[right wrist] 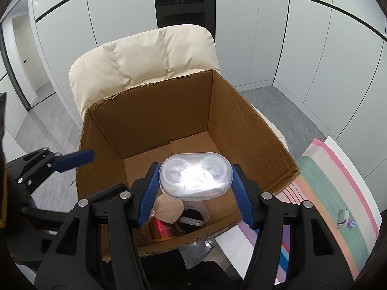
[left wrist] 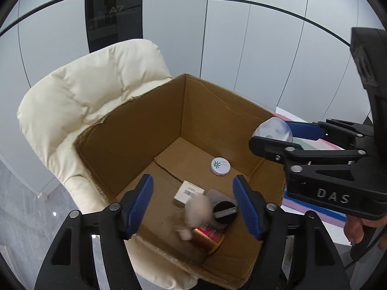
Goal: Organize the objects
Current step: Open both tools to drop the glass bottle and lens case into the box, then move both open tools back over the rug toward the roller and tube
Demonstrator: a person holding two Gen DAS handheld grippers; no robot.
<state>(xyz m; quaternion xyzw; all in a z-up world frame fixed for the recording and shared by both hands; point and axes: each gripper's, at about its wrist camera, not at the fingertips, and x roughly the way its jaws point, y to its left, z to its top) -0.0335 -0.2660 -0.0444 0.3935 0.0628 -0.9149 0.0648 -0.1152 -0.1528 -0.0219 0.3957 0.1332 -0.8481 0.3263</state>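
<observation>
An open cardboard box (left wrist: 135, 130) (right wrist: 150, 120) stands on a cream padded chair. My left gripper (left wrist: 193, 205) is open and empty above the box's near side. A blurred beige mask (left wrist: 196, 209) is in mid-air just beyond it, and it also shows in the right wrist view (right wrist: 167, 211). My right gripper (right wrist: 196, 193) (left wrist: 278, 133) is shut on a clear oval plastic case (right wrist: 196, 175) (left wrist: 273, 129), held over the box's right rim. On the box floor lie a white round lid (left wrist: 220, 166), a white carton (left wrist: 187, 192), a black-capped grey item (left wrist: 223, 211) and a red-gold can (left wrist: 209, 238).
The cream chair (left wrist: 84, 101) backs the box. A striped pastel mat (right wrist: 326, 193) on a white table lies right of the box, with a small white object (right wrist: 343, 217) on it. Grey floor and white wall panels surround.
</observation>
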